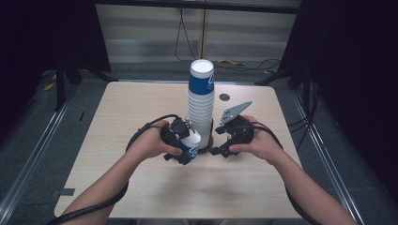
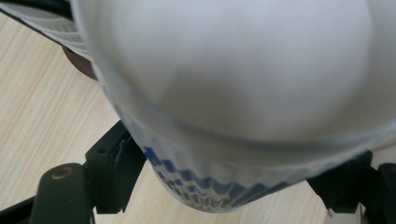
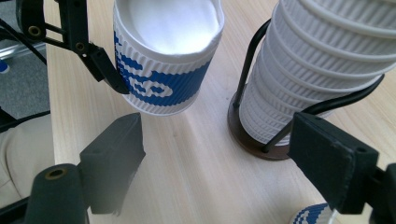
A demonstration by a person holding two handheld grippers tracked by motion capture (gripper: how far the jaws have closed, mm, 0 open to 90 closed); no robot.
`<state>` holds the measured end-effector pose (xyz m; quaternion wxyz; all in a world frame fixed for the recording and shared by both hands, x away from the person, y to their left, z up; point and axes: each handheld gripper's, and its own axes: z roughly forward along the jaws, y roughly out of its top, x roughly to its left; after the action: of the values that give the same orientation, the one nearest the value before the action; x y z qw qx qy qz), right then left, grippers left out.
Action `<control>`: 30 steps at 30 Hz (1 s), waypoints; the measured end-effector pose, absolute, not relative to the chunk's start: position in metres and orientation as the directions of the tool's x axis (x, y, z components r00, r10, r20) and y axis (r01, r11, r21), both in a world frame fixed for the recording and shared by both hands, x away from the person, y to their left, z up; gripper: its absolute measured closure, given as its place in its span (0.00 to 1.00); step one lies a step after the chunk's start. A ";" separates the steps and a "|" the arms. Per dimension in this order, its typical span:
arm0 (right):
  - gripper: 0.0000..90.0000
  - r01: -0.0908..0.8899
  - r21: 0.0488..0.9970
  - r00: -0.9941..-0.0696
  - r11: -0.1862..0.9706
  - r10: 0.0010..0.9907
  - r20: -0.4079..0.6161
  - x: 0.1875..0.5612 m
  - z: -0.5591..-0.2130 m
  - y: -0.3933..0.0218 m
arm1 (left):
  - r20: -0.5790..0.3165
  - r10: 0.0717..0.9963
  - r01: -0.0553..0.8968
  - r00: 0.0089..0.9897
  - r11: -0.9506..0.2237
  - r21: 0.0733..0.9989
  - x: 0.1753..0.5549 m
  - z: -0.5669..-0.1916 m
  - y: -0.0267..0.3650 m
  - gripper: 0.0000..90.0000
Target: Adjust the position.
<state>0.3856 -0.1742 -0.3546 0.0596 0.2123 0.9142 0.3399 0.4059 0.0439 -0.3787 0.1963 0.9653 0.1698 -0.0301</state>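
Note:
A tall stack of white ribbed paper cups [image 1: 201,101], its top cup banded blue, stands in a dark wire holder [image 3: 252,135] at the table's middle. Just left of its base, my left gripper [image 1: 180,143] is shut on a single white and blue cup [image 1: 189,146], held tilted above the table. In the left gripper view that cup [image 2: 233,93] sits between the jaws with its open mouth toward the camera. My right gripper [image 1: 220,147] stands open, nothing in it, just right of the stack's base. In the right gripper view the held cup [image 3: 166,60] is upper left and the stack [image 3: 322,60] upper right.
A small dark disc [image 1: 224,97] lies on the light wooden table [image 1: 141,103] behind and to the right of the stack. Cables run over the floor beyond the far edge. Dark curtains flank both sides.

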 end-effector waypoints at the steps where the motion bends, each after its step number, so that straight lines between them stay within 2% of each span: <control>1: 0.19 0.347 0.650 -0.904 0.675 0.426 0.040 0.386 -0.355 -0.174 | -0.126 0.313 0.337 0.941 -0.869 0.362 0.406 -0.378 0.043 0.24; 10: 0.19 0.337 0.653 -0.912 0.678 0.408 0.047 0.385 -0.356 -0.168 | -0.107 0.274 0.294 0.956 -0.895 0.336 0.406 -0.381 0.034 0.24; 21: 0.20 0.331 0.649 -0.925 0.685 0.371 0.080 0.383 -0.362 -0.155 | -0.092 0.244 0.261 0.965 -0.893 0.366 0.400 -0.384 0.018 0.24; 22: 0.19 0.327 0.650 -0.927 0.686 0.368 0.077 0.383 -0.363 -0.154 | -0.102 0.215 0.238 0.971 -0.900 0.365 0.401 -0.384 0.017 0.24; 23: 0.20 0.326 0.650 -0.926 0.687 0.371 0.073 0.383 -0.362 -0.153 | -0.091 0.227 0.244 0.970 -0.895 0.372 0.400 -0.384 0.016 0.24; 24: 0.21 0.320 0.657 -0.929 0.683 0.363 0.075 0.384 -0.363 -0.153 | -0.116 0.228 0.255 0.967 -0.892 0.374 0.399 -0.384 0.015 0.24; 30: 0.27 0.318 0.660 -0.934 0.681 0.344 0.095 0.384 -0.365 -0.151 | -0.086 0.198 0.215 0.977 -0.896 0.389 0.397 -0.382 0.011 0.24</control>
<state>0.3836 -0.1505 -0.3653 0.0182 0.1805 0.9165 0.3565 0.3969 0.0108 -0.3825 0.2023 0.9733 0.1061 -0.0221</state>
